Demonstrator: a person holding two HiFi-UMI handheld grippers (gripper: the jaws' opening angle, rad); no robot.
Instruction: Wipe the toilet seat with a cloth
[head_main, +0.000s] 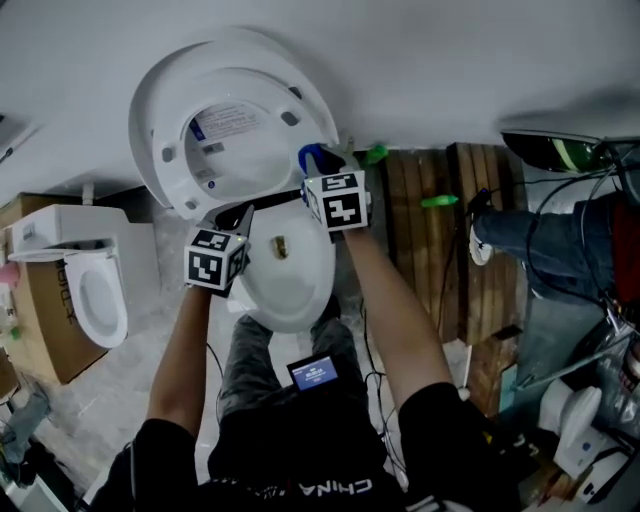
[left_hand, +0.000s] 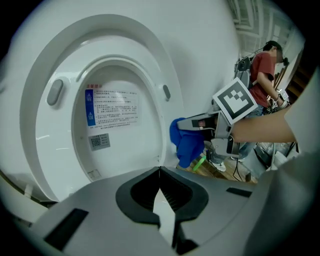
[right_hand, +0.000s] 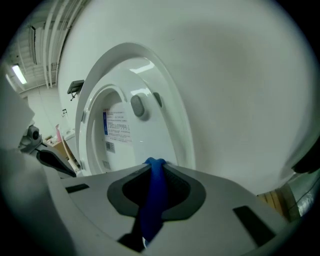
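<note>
The white toilet seat (head_main: 165, 150) and its lid stand raised against the wall above the bowl (head_main: 290, 275). A printed label shows on the lid's inner face (left_hand: 112, 107). My right gripper (head_main: 316, 162) is shut on a blue cloth (head_main: 310, 157) at the lower right rim of the raised seat. In the left gripper view the cloth (left_hand: 186, 142) hangs right beside that rim. In the right gripper view the cloth (right_hand: 152, 197) runs between the jaws, with the seat ring (right_hand: 172, 117) just ahead. My left gripper (head_main: 243, 213) is shut and empty, just below the seat (left_hand: 100, 60).
A second toilet (head_main: 95, 290) sits in a cardboard box at the left. Wooden pallets (head_main: 440, 260) lie to the right with green items (head_main: 438, 201) on them. Another person's leg (head_main: 540, 240) and cables are at the far right. A small screen (head_main: 313, 372) hangs at my waist.
</note>
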